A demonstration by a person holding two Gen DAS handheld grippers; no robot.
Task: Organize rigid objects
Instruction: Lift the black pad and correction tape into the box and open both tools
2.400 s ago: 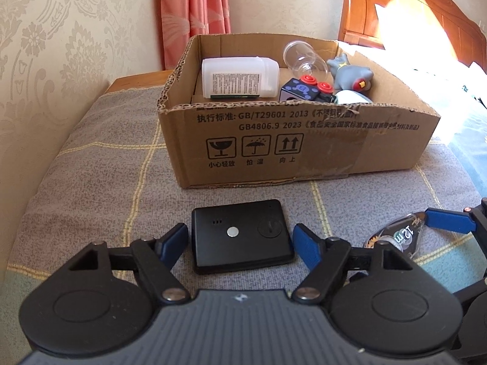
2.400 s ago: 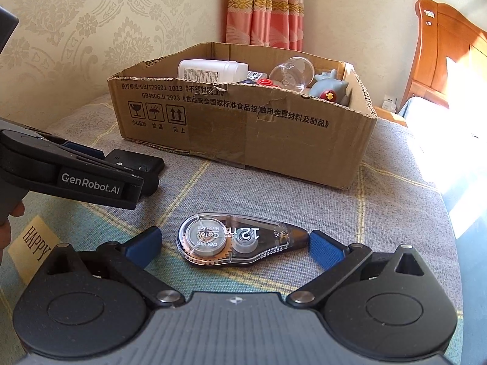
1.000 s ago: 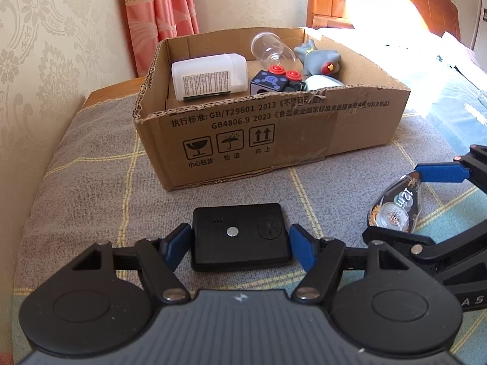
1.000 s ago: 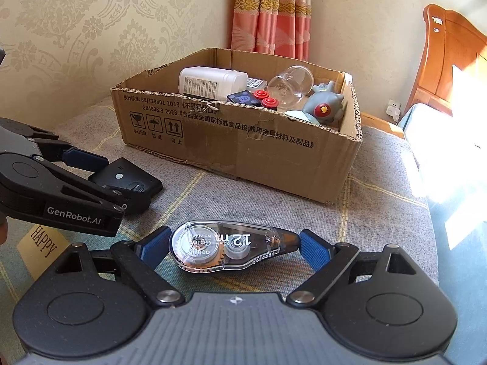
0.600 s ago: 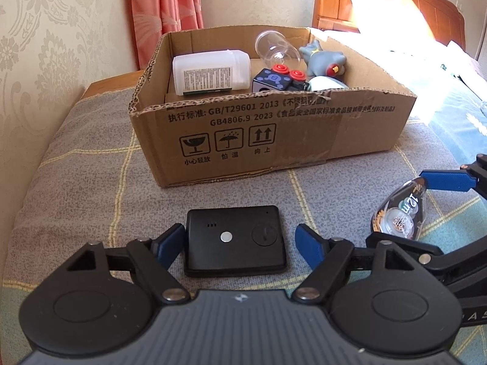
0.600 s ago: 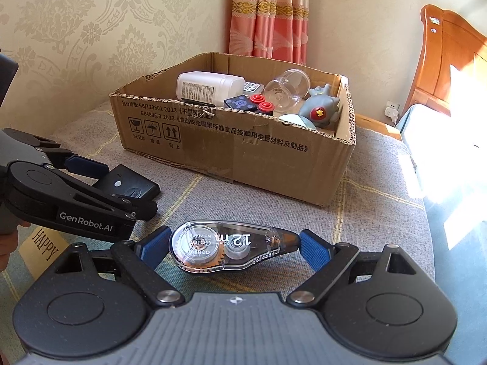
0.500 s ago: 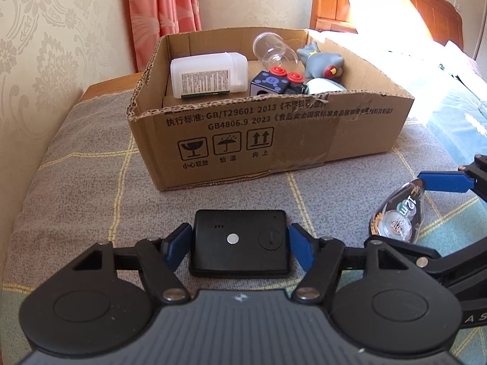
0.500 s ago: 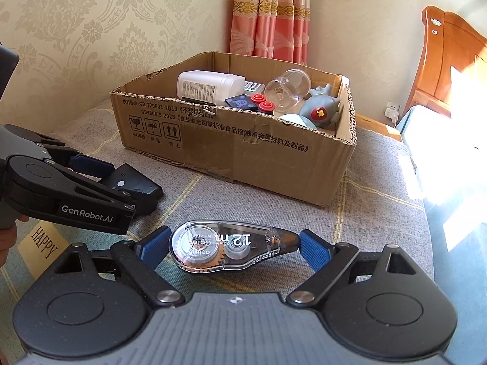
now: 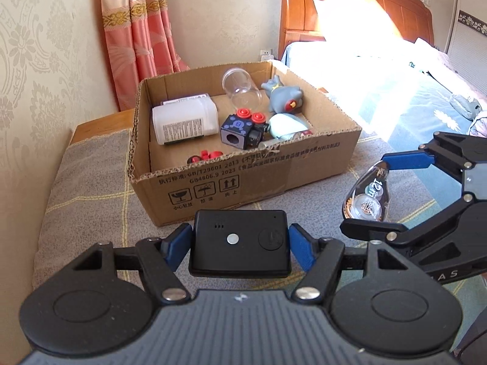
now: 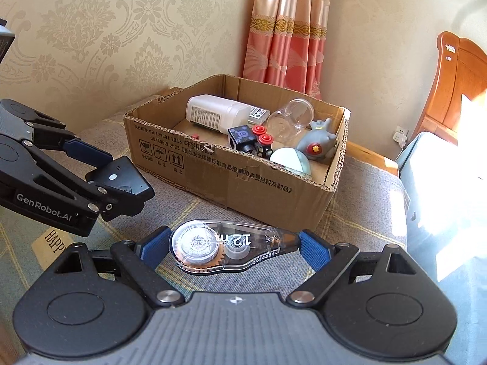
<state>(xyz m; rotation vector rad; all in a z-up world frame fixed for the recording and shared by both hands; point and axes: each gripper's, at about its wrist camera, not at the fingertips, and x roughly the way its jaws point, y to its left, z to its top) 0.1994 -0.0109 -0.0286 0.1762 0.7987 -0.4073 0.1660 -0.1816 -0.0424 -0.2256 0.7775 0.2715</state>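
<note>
Black flat device point(image 9: 240, 243) clamped in left gripper point(image 9: 240, 245) fingers; right gripper point(image 10: 232, 248) fingers hold clear tape dispenser point(image 10: 225, 246).

A salmon-pink curtain with a gold patterned band point(image 9: 137, 18) hangs against cream damask wallpaper point(image 10: 91, 30). A glossy orange-brown wooden headboard point(image 9: 359, 9) stands behind a sunlit bed, and a grey checked cloth with yellow lines point(image 9: 88, 188) covers the surface.

Black device point(image 9: 240, 241) in left tool point(image 9: 240, 245)
</note>
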